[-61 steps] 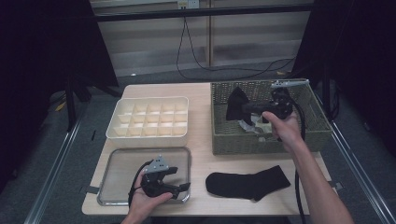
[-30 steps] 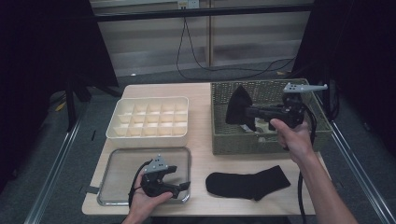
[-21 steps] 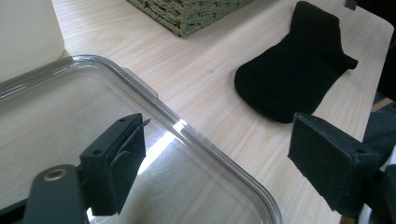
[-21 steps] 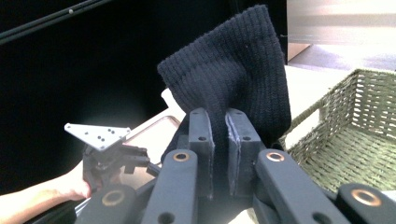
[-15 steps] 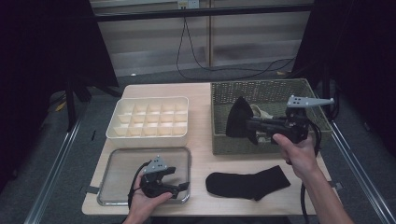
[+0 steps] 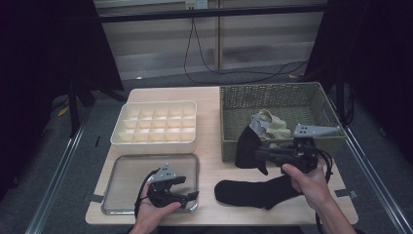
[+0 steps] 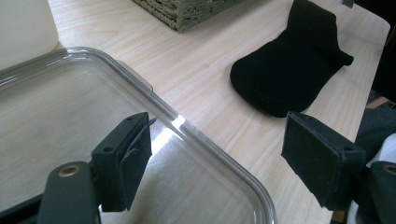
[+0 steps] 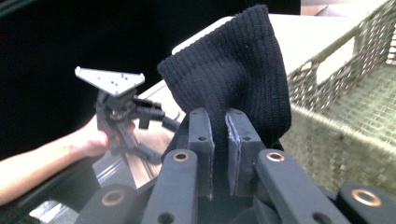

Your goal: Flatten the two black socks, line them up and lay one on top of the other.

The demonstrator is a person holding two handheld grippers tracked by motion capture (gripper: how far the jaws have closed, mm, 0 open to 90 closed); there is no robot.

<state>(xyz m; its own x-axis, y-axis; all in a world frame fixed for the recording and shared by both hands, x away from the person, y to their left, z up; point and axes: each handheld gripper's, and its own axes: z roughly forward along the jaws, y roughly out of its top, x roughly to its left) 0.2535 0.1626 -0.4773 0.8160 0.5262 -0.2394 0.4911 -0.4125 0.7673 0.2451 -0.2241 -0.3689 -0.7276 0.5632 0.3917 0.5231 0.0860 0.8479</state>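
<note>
Black knit fills your right gripper [image 6: 253, 155] — its jaws are clamped tight on a black sock [image 6: 247, 148], which hangs in the air at the near wall of the woven basket [image 6: 280, 95], above the table [image 6: 209, 97]. In the right gripper view the ribbed fabric [image 8: 243, 74] rises from between the two pads, pinched flat. A second black sock [image 6: 253, 191] lies flat on the wood just below your right hand [image 6: 304, 183], near the front edge. Pale cloth [image 6: 268, 124] rests inside the basket.

Your left gripper [image 6: 192, 197] sits low over the near right corner of the clear tray [image 6: 122, 168]; its jaws stand apart with nothing between them and have just been closing a little. Behind the tray stands the cream divided box [image 6: 156, 124].
</note>
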